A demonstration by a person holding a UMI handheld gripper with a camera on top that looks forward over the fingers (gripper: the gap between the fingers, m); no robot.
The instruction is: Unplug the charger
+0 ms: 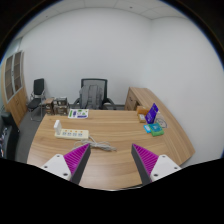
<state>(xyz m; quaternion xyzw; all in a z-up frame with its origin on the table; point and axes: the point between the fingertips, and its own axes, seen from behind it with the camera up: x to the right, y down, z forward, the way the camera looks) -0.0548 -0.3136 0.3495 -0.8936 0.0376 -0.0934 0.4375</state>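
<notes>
Claw [111, 158] fingers spread wide and holding nothing, their purple pads [76, 158] angled inward, hover above the near edge of a curved wooden counter [110, 135] in a white-walled office. A bare stretch of wood shows through the gap between the two fingers.

Ahead of the left finger and well apart from it, a white power strip [70, 131] lies flat on the counter, with a small white shape that looks like the charger [57, 125] standing up at its far-left end; whether it is plugged in is too small to tell. Beyond the strip, nearer the counter's far edge, rests a small flat item [78, 113] that may be a booklet or papers.

Ahead of the right finger and farther off, a blue-and-purple object [153, 127] lies on the counter, with a second bluish item [152, 114] standing just behind it; neither can be identified.

Beyond the counter, a black office chair [92, 93] faces forward against the far wall. To the claw's left, a dark monitor [39, 88] stands on a side desk [45, 104], and wooden cabinets [14, 78] line that wall. To the far right, a low wooden cabinet [140, 98] stands beside the wall.
</notes>
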